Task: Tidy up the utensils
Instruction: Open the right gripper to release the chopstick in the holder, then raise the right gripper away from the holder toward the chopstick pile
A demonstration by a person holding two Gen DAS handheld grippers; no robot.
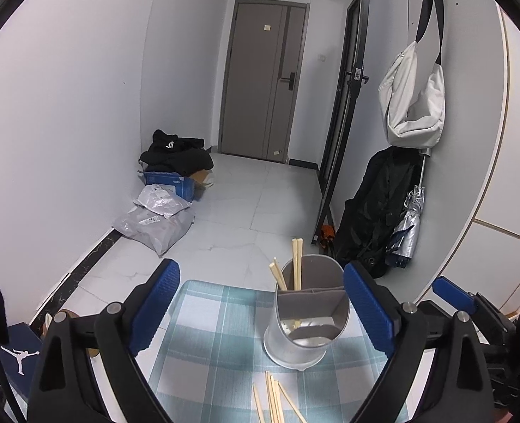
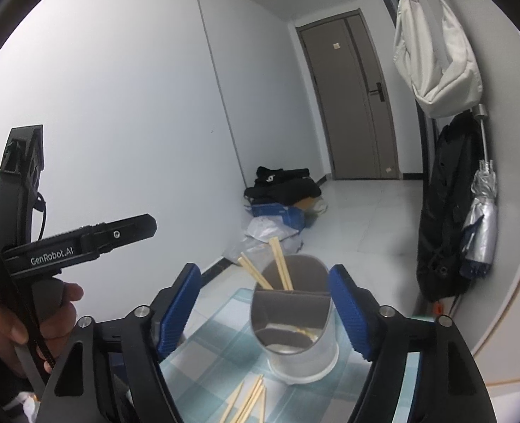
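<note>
With both tongs (image 1: 260, 308) (image 2: 265, 312) spread and empty, pinch one loose chopstick (image 1: 272, 402) low on the surface (image 1: 203, 345), then tip it into the holder (image 1: 307, 308).

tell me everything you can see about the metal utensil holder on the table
The utensil holder is a shiny metal cylinder with grey dividers splitting it into compartments. It stands upright on the checked tablecloth. A few wooden chopsticks lean in its far compartment; the near compartments look empty. More loose chopsticks lie on the cloth just in front. Neither gripper touches it.
</note>
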